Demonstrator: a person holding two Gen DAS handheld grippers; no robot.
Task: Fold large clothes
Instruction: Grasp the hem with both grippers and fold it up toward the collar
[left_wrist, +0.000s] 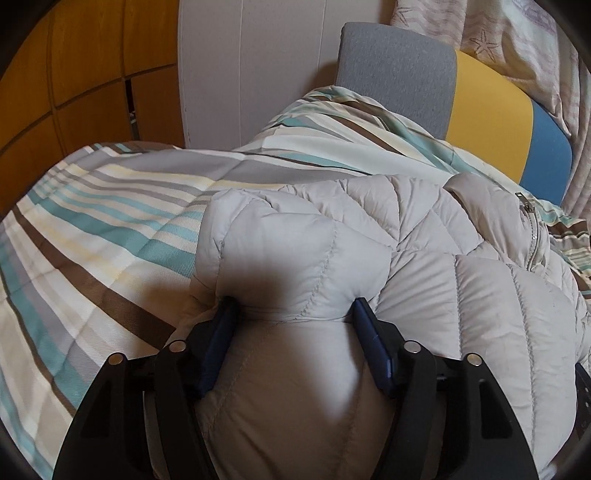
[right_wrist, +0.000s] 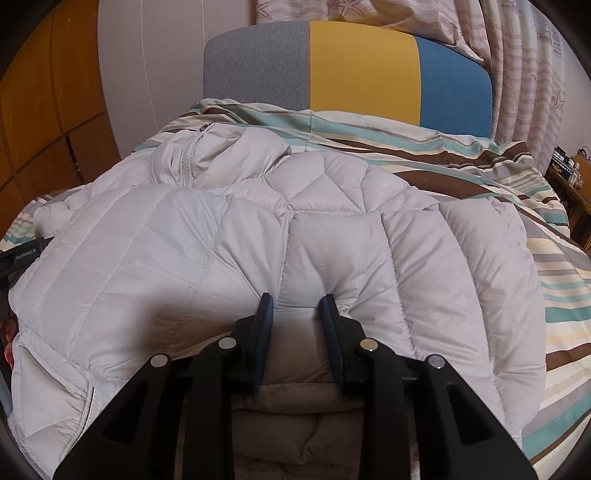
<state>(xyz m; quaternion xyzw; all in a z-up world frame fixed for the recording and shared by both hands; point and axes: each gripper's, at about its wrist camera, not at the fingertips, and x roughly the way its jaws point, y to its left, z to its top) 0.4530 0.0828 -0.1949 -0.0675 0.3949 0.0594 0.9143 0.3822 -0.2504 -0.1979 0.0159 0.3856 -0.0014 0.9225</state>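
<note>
While both tools (left_wrist: 293, 308) (right_wrist: 295, 304) pinch the puffy jacket (right_wrist: 221, 240) on the bed (left_wrist: 92, 229), slick padding might slip free mid-fold.

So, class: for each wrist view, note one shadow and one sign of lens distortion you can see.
Left wrist view: a dark shadow sits on the puffer jacket just ahead of the left gripper; the wooden cabinet lines bow and the corners go black. Right wrist view: a soft shadow falls on the jacket left of the right gripper; the headboard top curves.
</note>
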